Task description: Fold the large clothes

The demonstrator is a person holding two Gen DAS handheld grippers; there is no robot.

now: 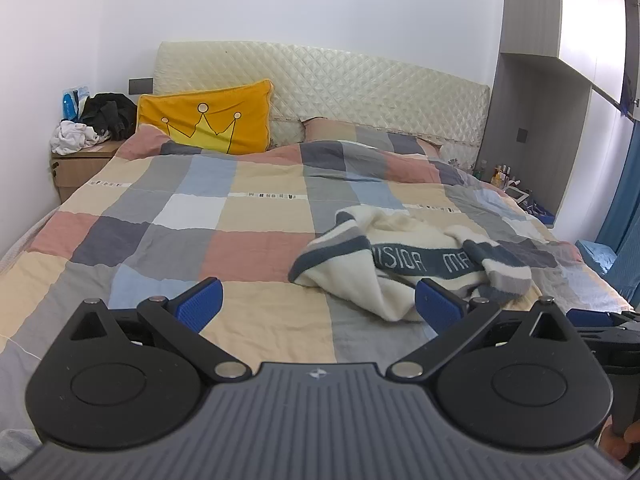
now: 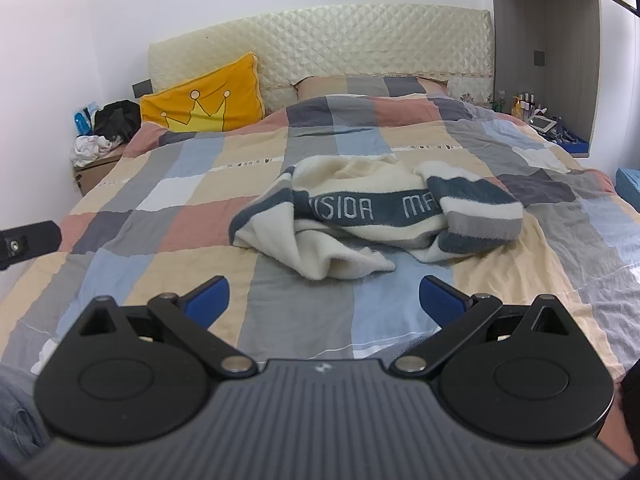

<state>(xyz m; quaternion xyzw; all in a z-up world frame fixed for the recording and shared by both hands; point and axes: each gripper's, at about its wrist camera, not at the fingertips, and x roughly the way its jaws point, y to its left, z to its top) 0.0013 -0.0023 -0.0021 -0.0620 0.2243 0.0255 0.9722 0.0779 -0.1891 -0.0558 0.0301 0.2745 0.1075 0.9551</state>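
One crumpled sweater point(image 2: 372, 216), cream with dark teal and grey stripes and a lettered teal band, lies on the checked quilt point(image 2: 168, 216), well short of the headboard point(image 2: 320, 40). Its long axis runs across the bed, roughly parallel to the headboard; the lettered band follows that line. One striped end sits toward the headboard's left half, a striped sleeve end point(image 2: 480, 216) toward its right half, and a cream flap point(image 2: 336, 264) points away from the headboard, toward the cameras.

Below the headboard's left end leans one yellow cushion point(image 1: 206, 122) with a crown drawn on it; one checked pillow point(image 1: 360, 132) lies below the right half.

There are two grippers. The left gripper point(image 1: 318, 306) hovers over the quilt facing the headboard, blue fingers point(image 1: 200, 304) spread wide, nothing between them, the sweater ahead and to its right. The right gripper point(image 2: 324, 300) is level, also facing the headboard, spread wide and empty, just short of the cream flap.
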